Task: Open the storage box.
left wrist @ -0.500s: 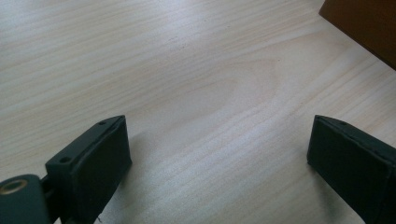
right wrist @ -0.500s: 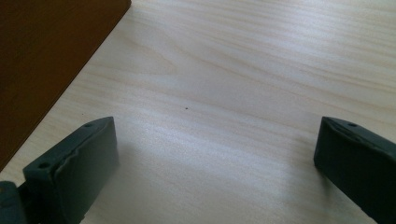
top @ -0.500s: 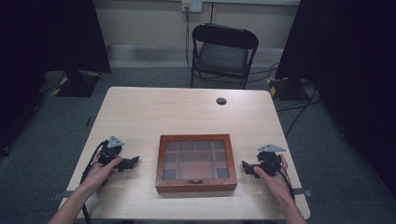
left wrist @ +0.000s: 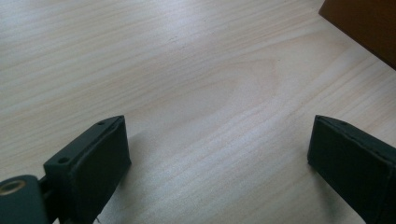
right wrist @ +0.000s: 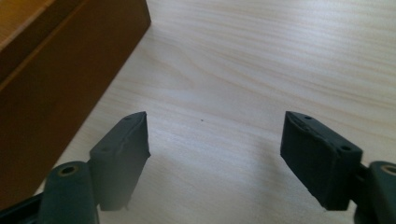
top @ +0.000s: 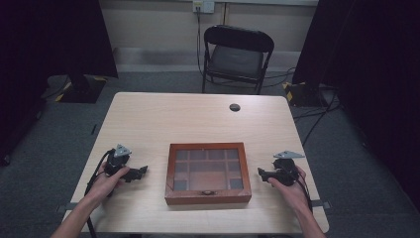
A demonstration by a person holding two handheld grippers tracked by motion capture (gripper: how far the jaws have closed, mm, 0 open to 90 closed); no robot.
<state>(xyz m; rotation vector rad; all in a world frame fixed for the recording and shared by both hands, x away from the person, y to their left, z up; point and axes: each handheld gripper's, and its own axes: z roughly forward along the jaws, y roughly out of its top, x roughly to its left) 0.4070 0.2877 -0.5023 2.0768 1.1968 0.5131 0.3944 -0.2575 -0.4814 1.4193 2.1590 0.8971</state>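
— What's in front of you, biggest first?

— The bench (top: 163, 119), pale wood grain, takes up most of my high view. Behind its far edge stands a black folding chair (top: 237, 57) on grey carpet. Near the front middle of the bench sits a brown wooden box (top: 207, 173) with a glass lid; I can see divided compartments through the pane and a small clasp on its near wall. I cannot tell what, if anything, lies in the compartments.

— And your hands?

— My left hand (top: 106, 182) holds the left tongs (top: 143, 171) on the bench just left of the box, tips pointing toward it but apart from it. My right hand (top: 289, 186) holds the right tongs (top: 260, 172) on the other side, also pointing inward, near the box without touching.

— Are the tongs gripping anything?

— No. In each gripper view the two black jaws stand wide apart over bare wood, with the box's side off to one edge.

— Anything smaller?

— A small dark round disc (top: 235, 107) lies near the bench's far edge.
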